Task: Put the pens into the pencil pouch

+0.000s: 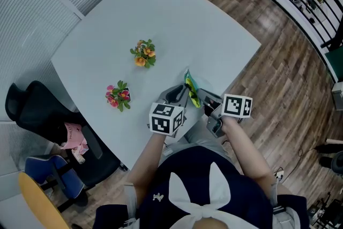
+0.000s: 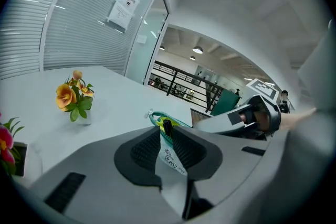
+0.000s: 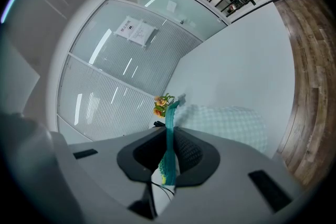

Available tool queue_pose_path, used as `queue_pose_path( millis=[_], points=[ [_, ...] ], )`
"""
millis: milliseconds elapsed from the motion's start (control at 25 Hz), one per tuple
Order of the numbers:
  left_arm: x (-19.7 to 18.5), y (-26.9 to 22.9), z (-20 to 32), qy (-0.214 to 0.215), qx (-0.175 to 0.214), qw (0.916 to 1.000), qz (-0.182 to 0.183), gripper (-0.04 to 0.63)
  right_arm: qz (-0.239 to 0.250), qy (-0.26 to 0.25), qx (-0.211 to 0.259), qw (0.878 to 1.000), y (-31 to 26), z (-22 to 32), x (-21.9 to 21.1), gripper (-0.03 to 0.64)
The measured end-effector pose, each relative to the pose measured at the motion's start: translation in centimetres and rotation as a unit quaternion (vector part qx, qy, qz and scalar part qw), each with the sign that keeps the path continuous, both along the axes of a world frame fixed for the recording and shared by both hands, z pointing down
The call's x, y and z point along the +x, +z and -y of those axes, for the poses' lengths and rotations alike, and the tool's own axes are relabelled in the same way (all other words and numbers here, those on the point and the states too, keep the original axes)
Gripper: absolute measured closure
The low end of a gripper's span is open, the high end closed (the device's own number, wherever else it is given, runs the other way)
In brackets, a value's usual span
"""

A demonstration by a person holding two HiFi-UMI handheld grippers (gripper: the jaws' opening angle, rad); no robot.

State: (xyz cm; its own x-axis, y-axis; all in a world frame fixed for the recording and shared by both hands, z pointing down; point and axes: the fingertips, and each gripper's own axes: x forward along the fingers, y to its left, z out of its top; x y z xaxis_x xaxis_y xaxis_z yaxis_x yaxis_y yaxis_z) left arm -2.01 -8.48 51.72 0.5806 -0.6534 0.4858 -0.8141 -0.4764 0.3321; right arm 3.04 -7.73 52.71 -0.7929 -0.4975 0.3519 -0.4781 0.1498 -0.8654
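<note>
- Pale grey bench [image 1: 107, 45]: tons of bare top farther out, and the near edge is right under the action.
- Left gripper [image 2: 167, 147] fingers are pinching the teal-zipped see-through mesh pencil pouch [image 1: 191, 91] at its labelled end. Right gripper [image 3: 169, 157] fingers are clamped on its zip.
- Pouch sits between them, stood on edge with the zip up and its long axis running away from the person. There's yellow-green stuff inside.

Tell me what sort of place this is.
Probably an office meeting area: a large pale table, a black office chair beside it, and ribbed glass partition walls with a posted notice.
</note>
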Motion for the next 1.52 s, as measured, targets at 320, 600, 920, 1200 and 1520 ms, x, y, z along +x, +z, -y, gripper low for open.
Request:
queue_pose_path(
  millis=[320,600,920,1200,1520],
  points=[
    [-1.0,-0.5,0.4,-0.017,0.003,0.9998,-0.005,0.514,-0.003,-0.001,-0.002,1.0,0.2,-0.1,-0.1,0.569],
    [-3.1,-0.8,1.1,-0.064,0.007,0.9979,-0.007,0.514,-0.01,-0.012,0.004,1.0,0.1,-0.3,-0.3,0.571],
    [-2.0,-0.3,1.5,-0.036,-0.004,0.9992,0.016,0.514,-0.013,-0.024,0.007,1.0,0.0,-0.4,-0.7,0.571],
    [-1.3,0.9,0.6,-0.023,-0.02,0.9994,0.017,0.514,-0.018,-0.024,0.005,1.0,0.3,-0.2,-0.7,0.571],
    [-3.5,1.0,1.1,-0.057,-0.023,0.9981,0.011,0.514,-0.024,-0.032,0.004,0.999,0.8,0.0,-1.5,0.571]
  ],
)
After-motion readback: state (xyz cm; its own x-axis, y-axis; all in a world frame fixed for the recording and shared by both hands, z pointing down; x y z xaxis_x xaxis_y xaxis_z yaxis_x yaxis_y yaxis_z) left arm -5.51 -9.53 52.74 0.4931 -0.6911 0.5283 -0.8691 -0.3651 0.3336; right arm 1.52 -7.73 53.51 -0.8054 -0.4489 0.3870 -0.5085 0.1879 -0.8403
